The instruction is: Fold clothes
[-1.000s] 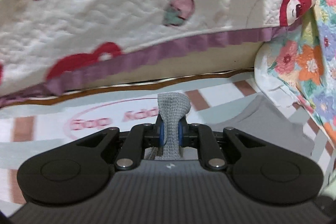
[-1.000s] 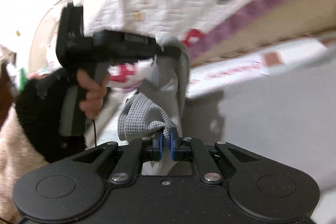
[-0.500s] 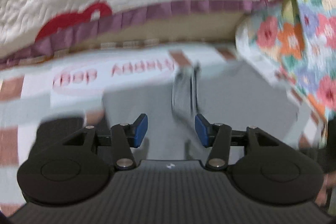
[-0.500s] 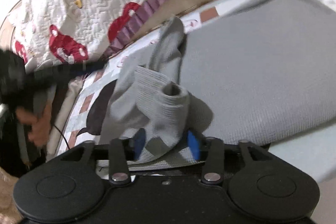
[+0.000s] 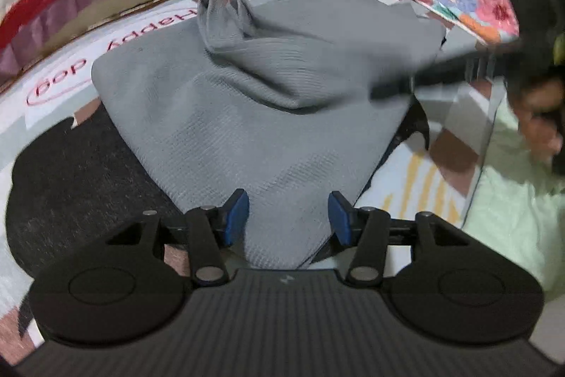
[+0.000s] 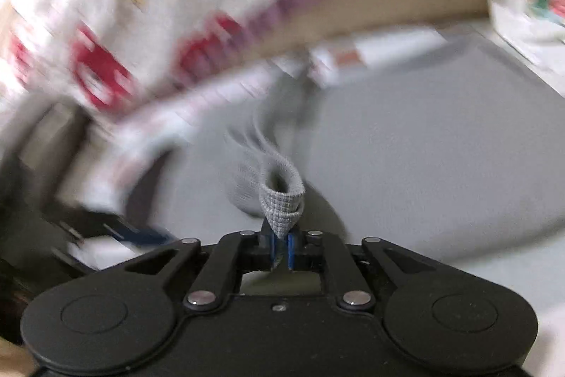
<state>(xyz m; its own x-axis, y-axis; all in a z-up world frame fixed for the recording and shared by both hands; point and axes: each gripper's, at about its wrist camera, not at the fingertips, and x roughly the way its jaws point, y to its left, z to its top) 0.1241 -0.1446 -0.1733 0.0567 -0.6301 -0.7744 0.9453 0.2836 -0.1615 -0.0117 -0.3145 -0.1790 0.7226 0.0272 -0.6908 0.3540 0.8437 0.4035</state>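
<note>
left wrist: left gripper [image 5: 288, 216] jaws now apart over grey garment [image 5: 268, 87], earlier pinching it; right gripper [image 6: 281, 244] just reclosed, pinching a fold.

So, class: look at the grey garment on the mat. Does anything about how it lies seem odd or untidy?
Yes. The grey garment is not flat: a twisted ridge of cloth is bunched up near its far edge, and a rolled bit is pinched in the right gripper. The left gripper is open over the near corner.
</note>
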